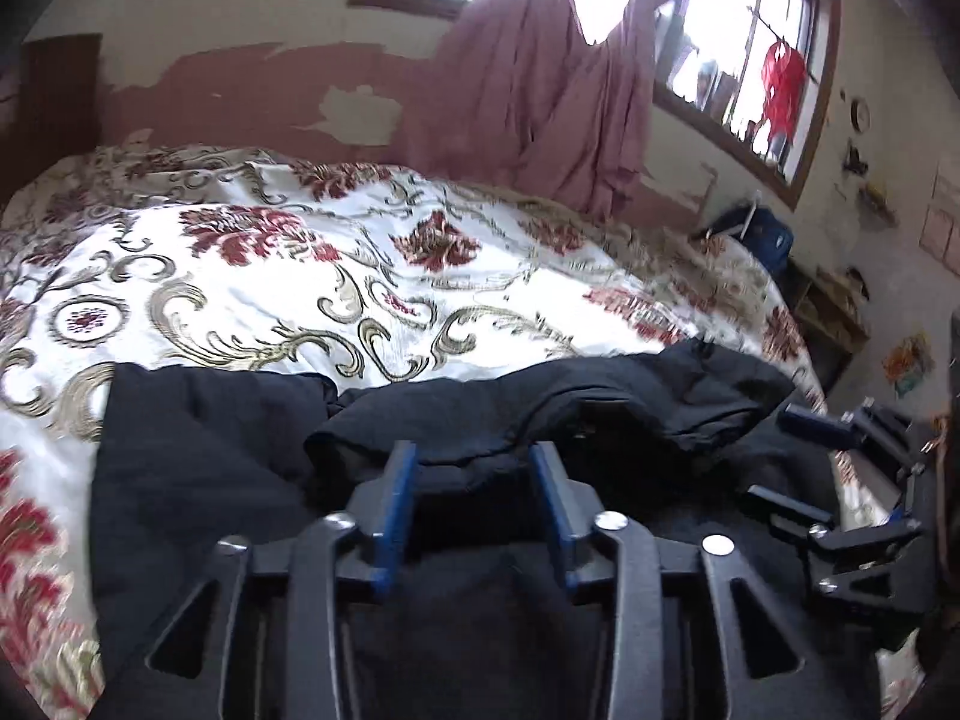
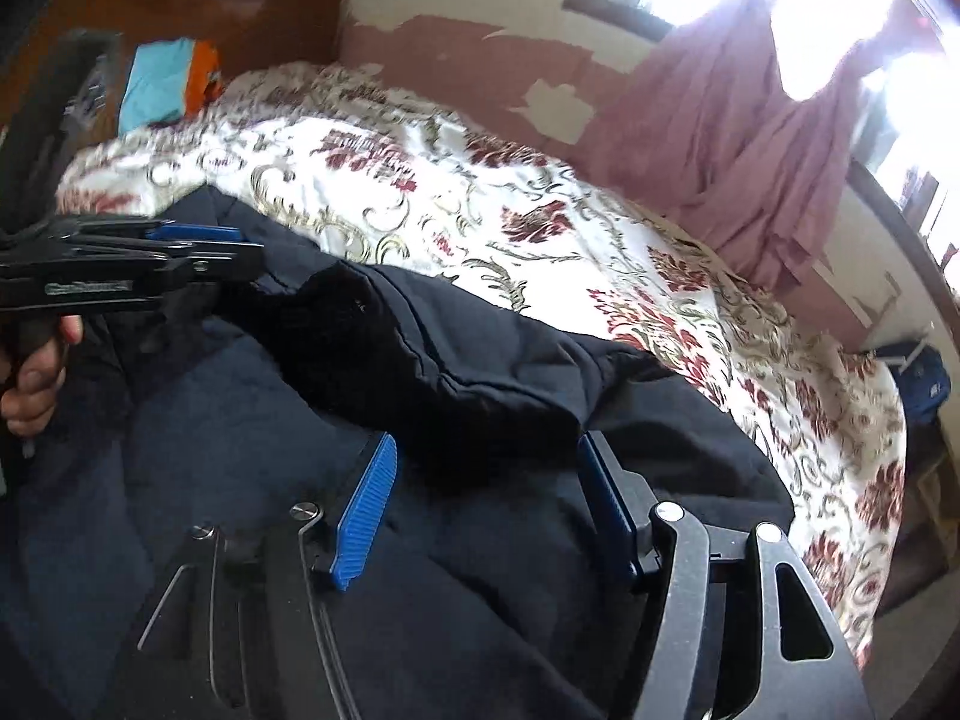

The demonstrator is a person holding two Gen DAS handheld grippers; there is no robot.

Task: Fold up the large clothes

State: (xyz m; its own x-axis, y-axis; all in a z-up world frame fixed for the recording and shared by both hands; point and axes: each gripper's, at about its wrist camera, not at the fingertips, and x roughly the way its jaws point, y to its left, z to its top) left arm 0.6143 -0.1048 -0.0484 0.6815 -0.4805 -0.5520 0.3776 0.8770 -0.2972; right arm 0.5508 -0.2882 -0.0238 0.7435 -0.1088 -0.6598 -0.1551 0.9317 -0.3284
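A large dark navy garment (image 1: 210, 468) lies on the bed near its front edge, with a rumpled folded-over band (image 1: 570, 402) across its far side. It also shows in the right wrist view (image 2: 480, 372). My left gripper (image 1: 474, 450) is open just above the garment, its blue pads on either side of the fold, nothing between them. My right gripper (image 2: 486, 450) is open over the garment and empty. The right gripper shows at the right edge of the left view (image 1: 792, 456). The left gripper appears at the left of the right view (image 2: 240, 246), held by a hand.
The bed has a white cover with red and gold flowers (image 1: 300, 276). A pink curtain (image 1: 558, 90) hangs by bright windows behind it. A wooden headboard (image 2: 210, 6) and folded blue and orange cloth (image 2: 162, 84) are at the far left. A blue bag (image 1: 756, 234) sits past the bed's right end.
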